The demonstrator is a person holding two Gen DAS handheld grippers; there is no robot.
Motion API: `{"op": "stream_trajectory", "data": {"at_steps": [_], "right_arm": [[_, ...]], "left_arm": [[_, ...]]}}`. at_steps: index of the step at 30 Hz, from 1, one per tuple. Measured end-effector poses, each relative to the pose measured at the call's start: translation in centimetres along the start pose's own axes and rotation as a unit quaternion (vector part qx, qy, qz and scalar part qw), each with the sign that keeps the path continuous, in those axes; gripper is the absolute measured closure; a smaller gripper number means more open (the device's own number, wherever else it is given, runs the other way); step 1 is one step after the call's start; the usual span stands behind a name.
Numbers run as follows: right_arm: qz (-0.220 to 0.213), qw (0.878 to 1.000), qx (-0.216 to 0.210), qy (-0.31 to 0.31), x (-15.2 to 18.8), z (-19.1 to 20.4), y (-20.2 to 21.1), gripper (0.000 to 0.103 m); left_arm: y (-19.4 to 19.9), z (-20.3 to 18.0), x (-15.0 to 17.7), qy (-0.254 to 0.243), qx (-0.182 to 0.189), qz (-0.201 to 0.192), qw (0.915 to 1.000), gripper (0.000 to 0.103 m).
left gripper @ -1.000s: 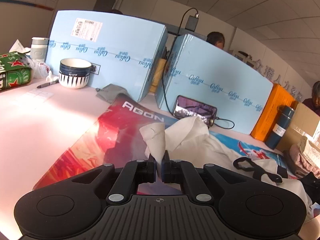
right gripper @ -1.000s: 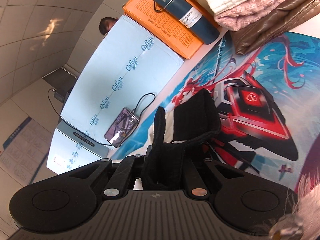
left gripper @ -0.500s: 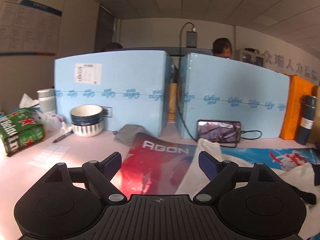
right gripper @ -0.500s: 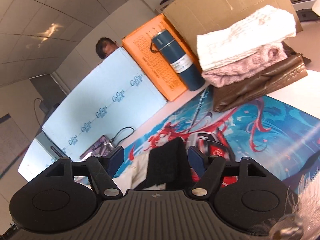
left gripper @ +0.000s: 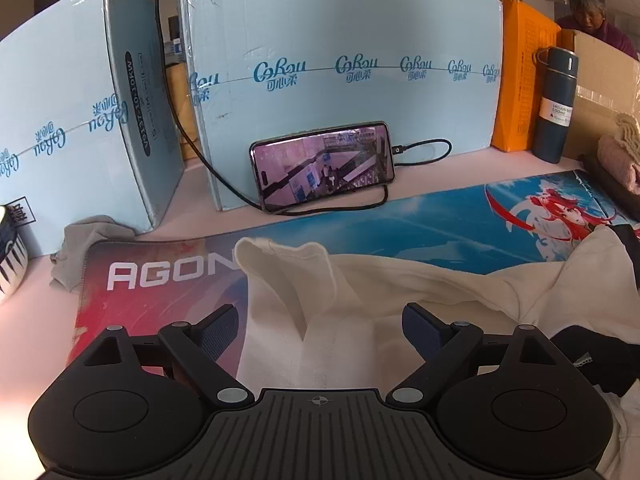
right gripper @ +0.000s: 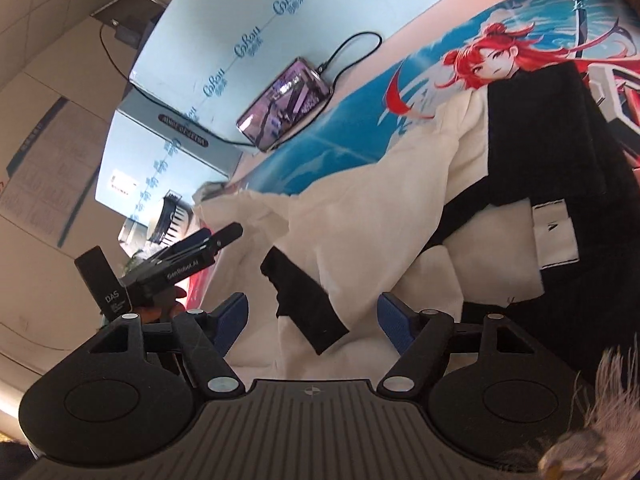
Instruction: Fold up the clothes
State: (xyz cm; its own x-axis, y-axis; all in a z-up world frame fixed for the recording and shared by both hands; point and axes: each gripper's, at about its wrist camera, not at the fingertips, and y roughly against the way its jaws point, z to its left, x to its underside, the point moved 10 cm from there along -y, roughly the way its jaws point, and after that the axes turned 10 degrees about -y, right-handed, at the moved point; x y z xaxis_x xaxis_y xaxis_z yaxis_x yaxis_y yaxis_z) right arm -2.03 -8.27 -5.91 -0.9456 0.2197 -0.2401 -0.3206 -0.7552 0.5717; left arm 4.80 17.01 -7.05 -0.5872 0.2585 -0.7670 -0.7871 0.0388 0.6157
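The left claw (left gripper: 320, 330) stands wide open with nothing between its blue pads (left gripper: 424, 330); it has hold of nothing. Straight ahead of it and under its spread fingers lies the cream garment (left gripper: 360, 292), rumpled on the printed desk mat (left gripper: 160, 276) that covers the bench (left gripper: 24, 320). A sleeve end of the cloth curls up just beyond the claw's tips. Further ahead, a phone (left gripper: 322, 166) leans on its long side against a pale blue carton (left gripper: 344, 40), with a cable running from it. Off to the far right of the claw stands a dark blue flask (left gripper: 556, 104) beside an orange box (left gripper: 524, 80).

The right claw (right gripper: 312, 322) is likewise spread wide and grips nothing. The cream garment (right gripper: 360, 220) lies ahead of it, with a black strip of fabric (right gripper: 308, 300) between the open fingers and a broad black panel (right gripper: 560, 152) to the front right. The left claw (right gripper: 188, 256) shows at its left, above the cloth's edge.
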Motion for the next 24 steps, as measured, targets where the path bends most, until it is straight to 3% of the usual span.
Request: {"op": "stream_trajectory", "data": {"at_steps": [2, 4, 6, 7, 8, 10, 12, 15, 19, 24], "right_arm": [[0.024, 0.999, 0.027, 0.005, 0.5, -0.1, -1.4, 0.049], [0.025, 0.998, 0.055, 0.034, 0.9, -0.1, -2.3, 0.091], [0.013, 0.996, 0.059, 0.07, 1.0, 0.2, -2.5, 0.093], [-0.004, 0.995, 0.055, 0.085, 0.4, 0.7, -2.1, 0.094], [-0.024, 0.993, 0.052, 0.1, -0.4, 1.2, -1.7, 0.094], [-0.075, 0.988, 0.044, 0.129, -2.5, 2.5, -0.7, 0.095], [-0.138, 0.98, 0.038, 0.139, -5.7, 3.9, 0.5, 0.095], [-0.197, 0.973, 0.031, 0.118, -11.3, 4.7, 0.5, 0.095], [-0.222, 0.969, 0.057, 0.092, -16.8, 4.1, -1.9, 0.095], [-0.234, 0.964, 0.108, 0.069, -20.6, 1.8, -5.4, 0.096]], "left_arm": [[-0.4, 0.4, 0.1, 0.0, 0.002, 0.004, 1.0, 0.012], [-0.8, 1.1, 0.4, 0.004, -0.005, 0.012, 0.9999, 0.013], [-1.1, 2.0, 0.9, 0.012, -0.007, 0.015, 0.9998, 0.014], [-1.2, 2.3, 1.1, 0.015, -0.004, 0.014, 0.9998, 0.031], [-1.2, 2.7, 1.3, 0.019, 0.0, 0.013, 0.9997, 0.068], [-1.3, 3.5, 1.3, 0.031, 0.017, 0.007, 0.9993, 0.091], [-1.3, 4.3, 1.1, 0.036, 0.019, -0.004, 0.9992, 0.096], [-1.3, 5.5, 0.5, 0.037, 0.009, -0.021, 0.9991, 0.097], [-2.1, 5.6, -0.5, 0.019, 0.0, -0.029, 0.9994, 0.097], [-3.7, 6.1, -1.9, 0.008, -0.01, -0.039, 0.9991, 0.098]]}}
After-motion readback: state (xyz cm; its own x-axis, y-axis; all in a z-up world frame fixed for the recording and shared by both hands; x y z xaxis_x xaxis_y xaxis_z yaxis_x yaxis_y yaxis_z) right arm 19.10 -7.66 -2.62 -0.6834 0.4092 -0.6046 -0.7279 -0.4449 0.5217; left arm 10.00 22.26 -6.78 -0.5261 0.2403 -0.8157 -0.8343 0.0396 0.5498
